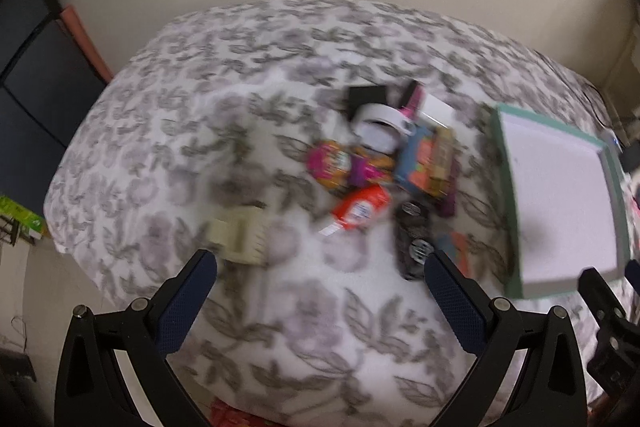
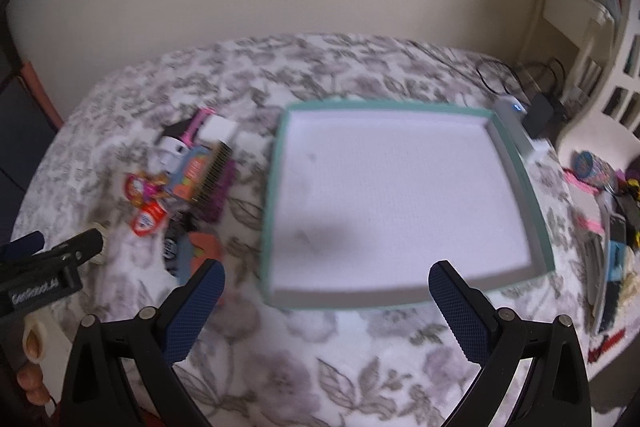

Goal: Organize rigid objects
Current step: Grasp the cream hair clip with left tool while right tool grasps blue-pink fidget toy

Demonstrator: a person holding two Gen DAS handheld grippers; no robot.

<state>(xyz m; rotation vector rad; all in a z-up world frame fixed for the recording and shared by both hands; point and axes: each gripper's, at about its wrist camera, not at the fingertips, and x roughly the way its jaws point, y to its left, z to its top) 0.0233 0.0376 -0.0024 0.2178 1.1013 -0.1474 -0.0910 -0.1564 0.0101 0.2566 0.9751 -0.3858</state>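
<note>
A: Any writing legible?

B: Very little; both views blurred. White lettering on the left gripper (image 2: 60,259), at the left edge of the right wrist view, too smeared to spell out. Round logos on a black gadget (image 1: 414,241), lower centre of the left wrist view, unreadable. A blue and white label on a small orange bottle (image 1: 358,211), also unreadable.

A: Containers?

B: One shallow teal-rimmed tray (image 2: 516,163) with a white floor, filling the centre of the right wrist view; at the right edge in the left wrist view. Nothing inside but a dark shadow low on the left of its floor. Resting on a floral bedspread (image 1: 208,75), grey and mauve leaves on white.

A: And the things to be sorted?

B: Heaped together on the bedspread just left of the tray, outside it: a white roll of tape (image 1: 378,123), a pink-handled item (image 1: 412,105), a black box (image 1: 366,97), a white box (image 1: 436,109), a pink and yellow packet (image 1: 344,167), a blue and orange box (image 1: 424,163), the orange bottle, the black gadget. A cream comb (image 1: 240,241) apart, lower left of the heap.

A: The tongs?

B: Left gripper (image 1: 320,267) spread wide, nothing between its blue pads (image 1: 184,307), above bare bedspread near the comb. Right gripper (image 2: 326,279) likewise spread wide, pinching nothing, over the near rim of the tray.
</note>
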